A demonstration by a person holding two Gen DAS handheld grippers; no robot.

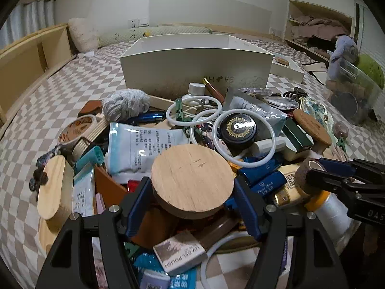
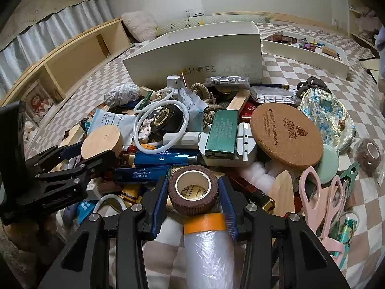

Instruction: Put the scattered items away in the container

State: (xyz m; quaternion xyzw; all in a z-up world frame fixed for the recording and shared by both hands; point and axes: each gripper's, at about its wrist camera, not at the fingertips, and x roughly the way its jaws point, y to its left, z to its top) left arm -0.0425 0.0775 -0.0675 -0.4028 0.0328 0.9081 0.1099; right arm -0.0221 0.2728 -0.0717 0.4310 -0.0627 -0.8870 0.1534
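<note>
Wooden puck is sitting clamped edgewise in left gripper; stiff, light. Right gripper is squeezing squishy tape roll.

Left claw and right claw, both angled downward, each grip something.

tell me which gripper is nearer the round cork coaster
Right. The right gripper, shut on a brown tape roll, sits just beside the cork coaster; the left gripper is across the pile.

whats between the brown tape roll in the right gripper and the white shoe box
In the right wrist view, clutter fills the stretch between the brown tape roll and the white shoe box: blue tubes, a green box, white rings.
</note>
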